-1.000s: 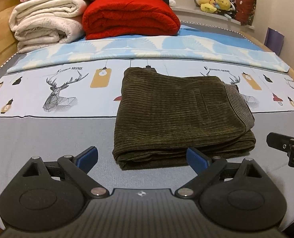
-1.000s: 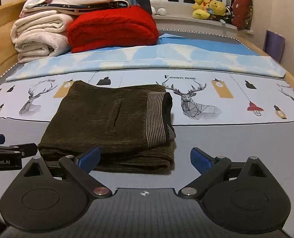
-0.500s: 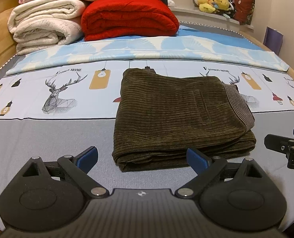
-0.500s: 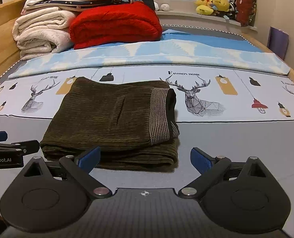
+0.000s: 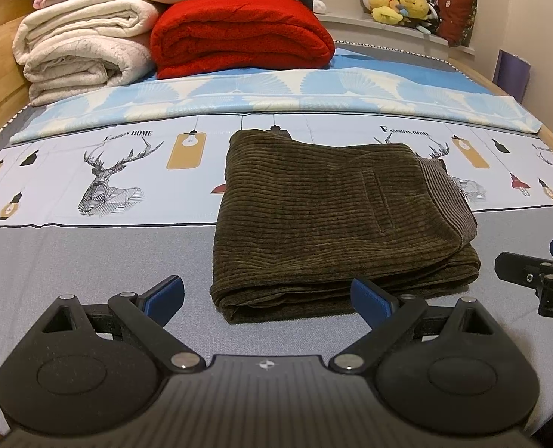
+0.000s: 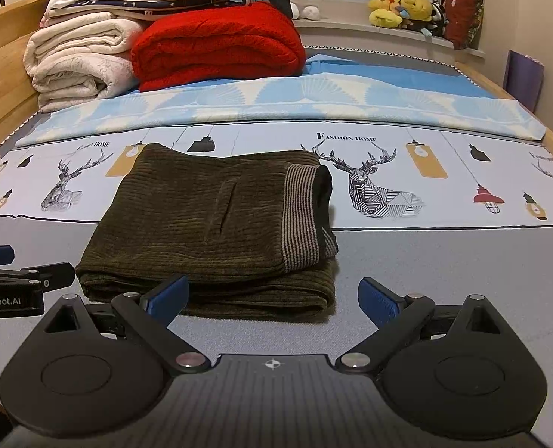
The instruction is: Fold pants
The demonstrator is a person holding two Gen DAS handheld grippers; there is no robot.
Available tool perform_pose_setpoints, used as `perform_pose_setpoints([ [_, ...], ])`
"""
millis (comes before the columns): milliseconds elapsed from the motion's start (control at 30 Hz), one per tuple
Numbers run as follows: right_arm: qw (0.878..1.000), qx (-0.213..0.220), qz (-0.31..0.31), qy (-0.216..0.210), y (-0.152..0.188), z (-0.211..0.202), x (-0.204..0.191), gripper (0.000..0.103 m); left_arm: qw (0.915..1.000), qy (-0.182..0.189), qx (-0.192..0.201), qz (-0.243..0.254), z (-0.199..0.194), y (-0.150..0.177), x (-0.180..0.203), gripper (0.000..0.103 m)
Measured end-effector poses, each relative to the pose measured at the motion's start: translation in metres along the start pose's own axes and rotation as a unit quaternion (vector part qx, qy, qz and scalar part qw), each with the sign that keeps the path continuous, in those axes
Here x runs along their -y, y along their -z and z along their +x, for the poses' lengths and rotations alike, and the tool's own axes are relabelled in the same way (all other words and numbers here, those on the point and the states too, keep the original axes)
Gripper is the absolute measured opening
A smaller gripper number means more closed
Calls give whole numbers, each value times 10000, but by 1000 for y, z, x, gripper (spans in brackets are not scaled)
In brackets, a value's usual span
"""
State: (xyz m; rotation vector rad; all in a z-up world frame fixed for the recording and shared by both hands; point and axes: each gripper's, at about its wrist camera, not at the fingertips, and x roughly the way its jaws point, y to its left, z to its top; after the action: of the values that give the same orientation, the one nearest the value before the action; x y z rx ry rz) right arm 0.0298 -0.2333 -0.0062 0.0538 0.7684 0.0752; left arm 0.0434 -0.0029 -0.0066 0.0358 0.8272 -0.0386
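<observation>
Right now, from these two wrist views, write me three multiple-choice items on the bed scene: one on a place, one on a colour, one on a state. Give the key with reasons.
1. Where does the red blanket lie?
A. Beyond the pants, beside the white blankets
B. On top of the pants
C. On the window ledge

2. What colour are the pants?
A. Light blue
B. Dark olive green
C. Red

3. How do the left tongs and right tongs stand?
A. Both shut on the pants
B. Left shut, right open
C. Both open, holding nothing

Key:
1 A: it lies at the far end of the bed, next to the white blankets.
2 B: the corduroy is dark olive, with a striped grey waistband.
3 C: each pair of blue pads stands wide apart, with the folded pants lying free on the bed.
</observation>
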Motion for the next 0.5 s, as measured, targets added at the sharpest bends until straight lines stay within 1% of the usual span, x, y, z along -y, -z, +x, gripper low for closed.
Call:
perform_pose_setpoints([
  [500,10000,-19,-15,-19,2,0,1,97,10000,26,12,20,0,0,1,98],
])
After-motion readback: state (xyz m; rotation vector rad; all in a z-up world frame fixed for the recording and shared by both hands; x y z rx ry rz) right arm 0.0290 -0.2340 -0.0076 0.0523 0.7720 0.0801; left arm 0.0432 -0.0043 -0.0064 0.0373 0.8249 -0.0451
